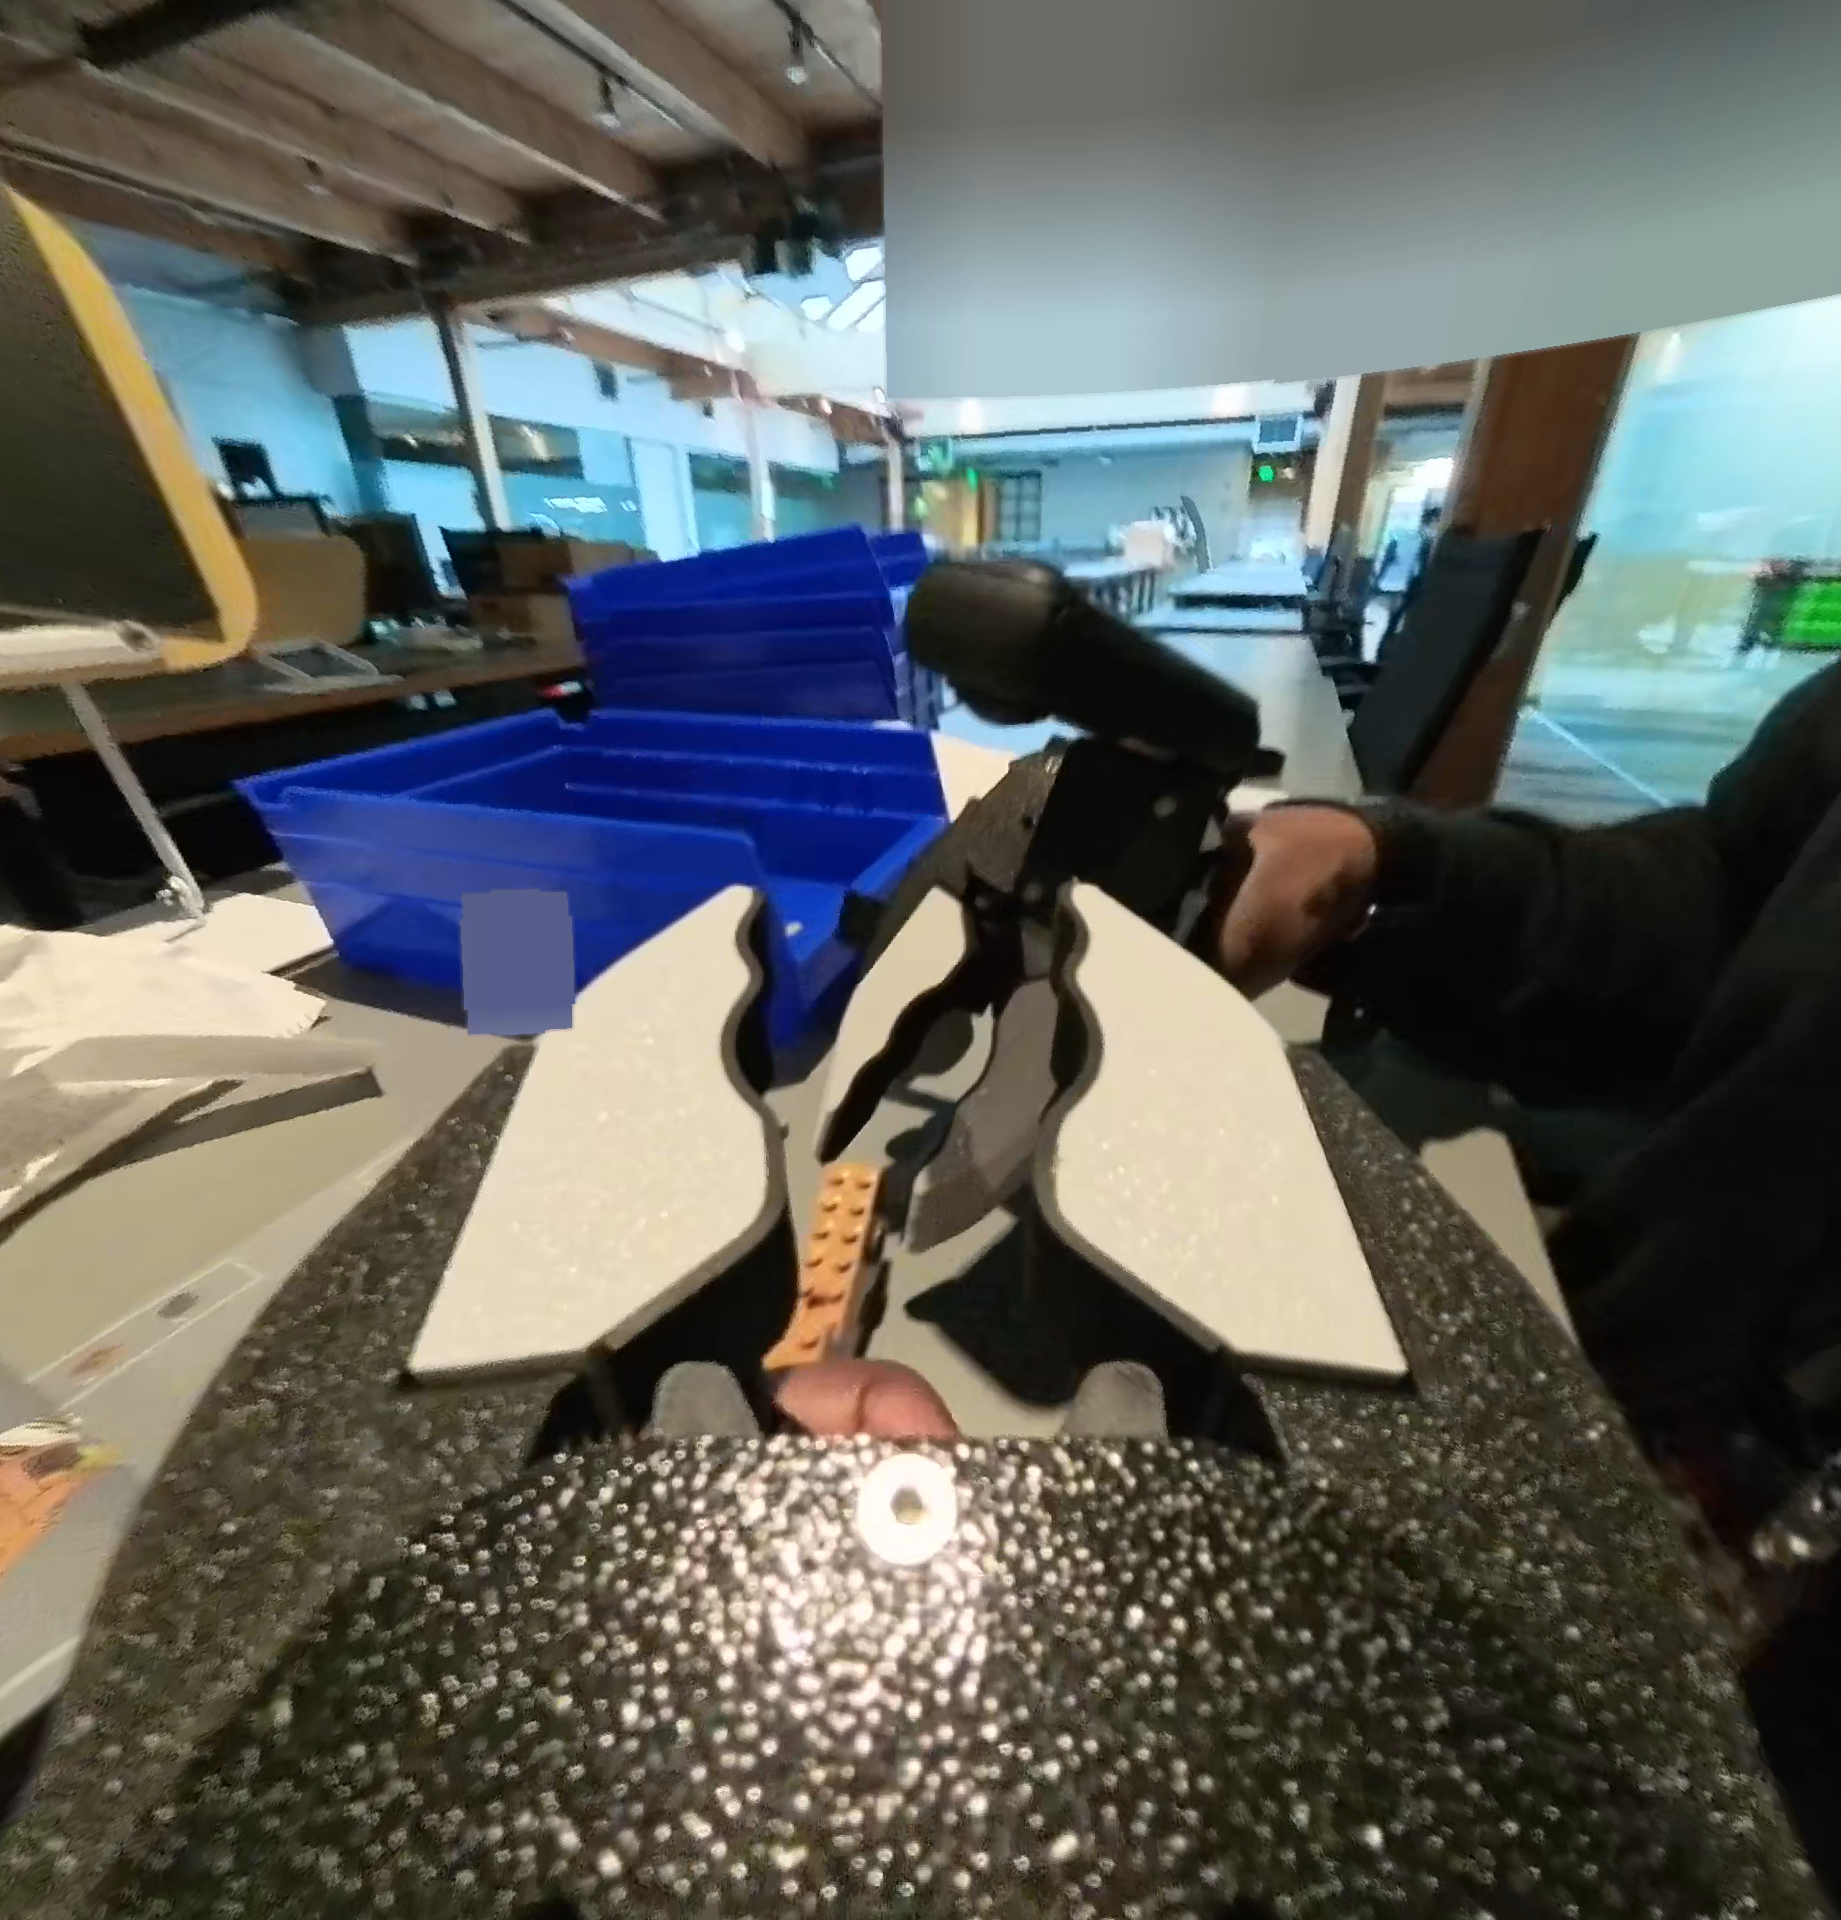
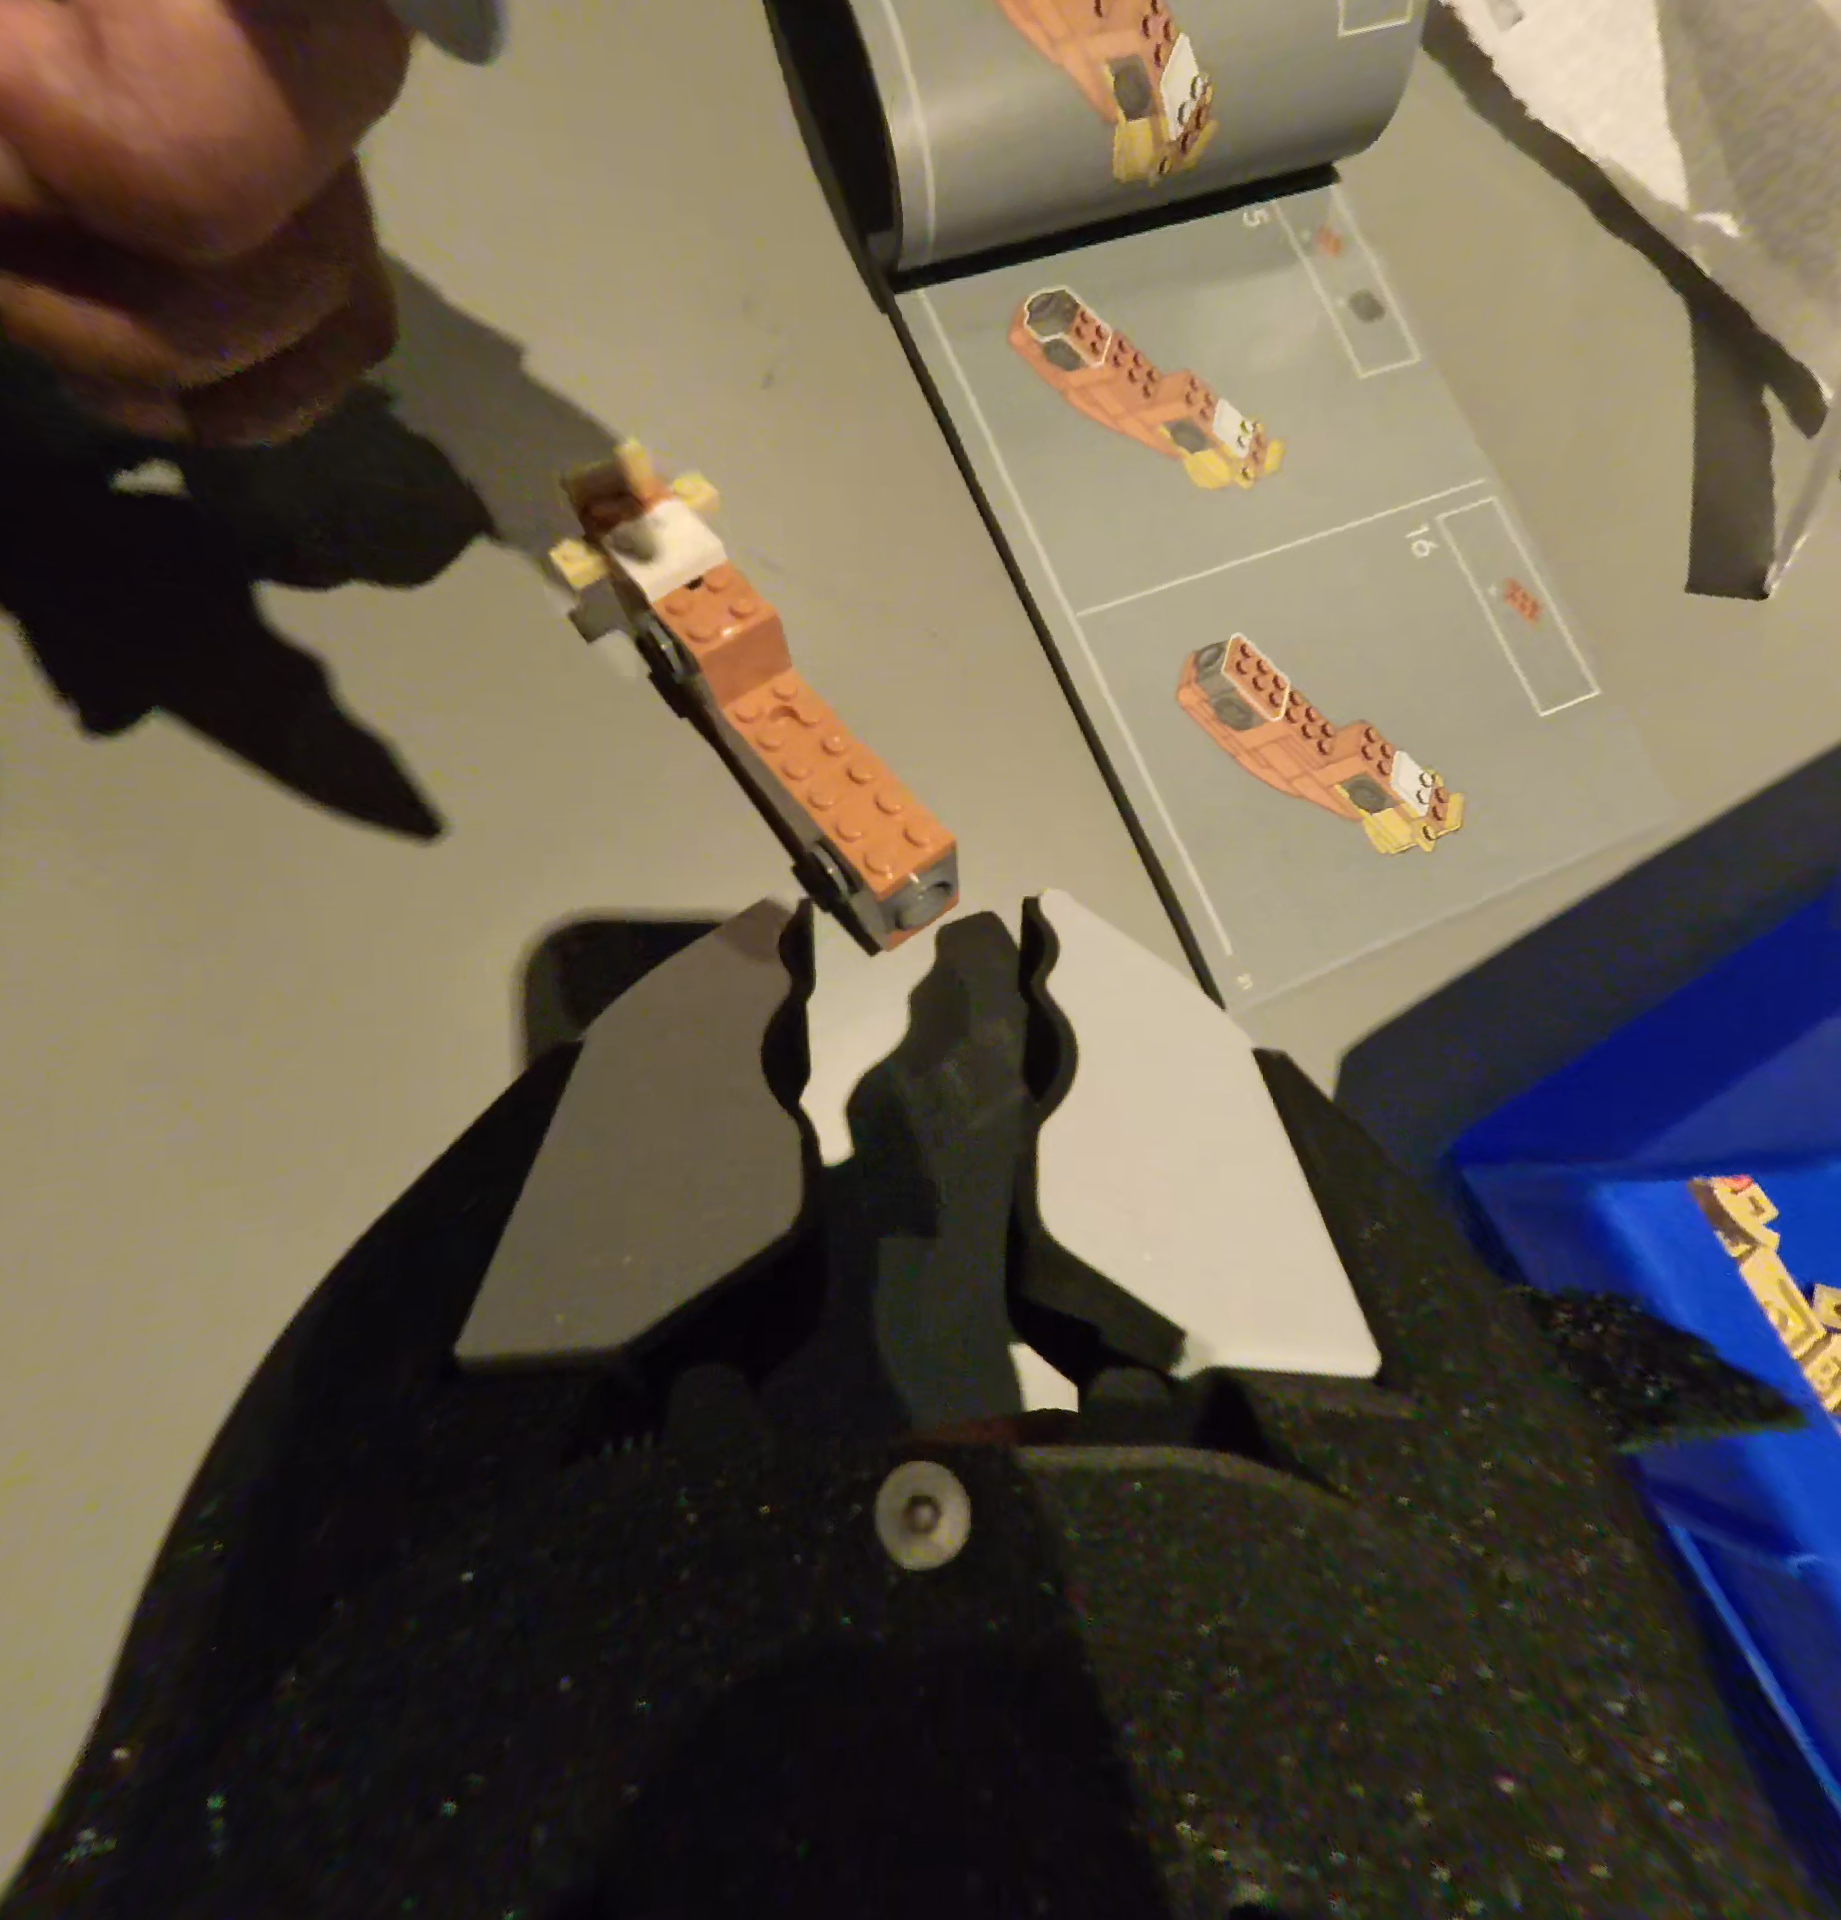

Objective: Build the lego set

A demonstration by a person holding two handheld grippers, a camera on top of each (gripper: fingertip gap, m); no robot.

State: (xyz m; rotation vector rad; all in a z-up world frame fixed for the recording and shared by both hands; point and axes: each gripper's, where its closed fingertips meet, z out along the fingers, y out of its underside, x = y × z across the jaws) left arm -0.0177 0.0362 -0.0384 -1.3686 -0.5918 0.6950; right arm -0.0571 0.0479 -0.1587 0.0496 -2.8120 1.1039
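**Lego build between open jaws, both grippers unclenched**

Lego build [image 2: 791,727] is a long reddish-brown studded body with a dark grey underside, white and tan bits at its far end, and a grey round socket at the near end. It hangs in the air above the grey table [image 2: 583,208]. The near end sits just past the right gripper [image 2: 914,920] tips, centred on the gap; can't tell if it touches.

Right gripper is released: matte grey pads on a black speckled body, wavy inner edges, jaws apart. Right hand [image 1: 1290,883] in a dark sleeve grips its handle.

Left gripper [image 1: 911,904] is also released, pads wide apart with the same wavy profile. The build runs along the inner edge of its left finger, and a bare fingertip [image 1: 864,1397] sits at the build's base. What actually holds the build is hidden. Left hand [image 2: 147,177] is blurred and cut off at the frame corner.

Right of the right gripper is a glossy blue bin [image 2: 1622,1143] with small tan pieces [image 2: 1809,1330], partly cut off. Ahead and to the right lies an open instruction booklet [image 2: 1311,520], its upper page curled. Beyond that is a crumpled clear bag [image 2: 1674,125], mostly out of frame. More blue bins [image 1: 583,831] are stacked ahead-left of the left gripper.
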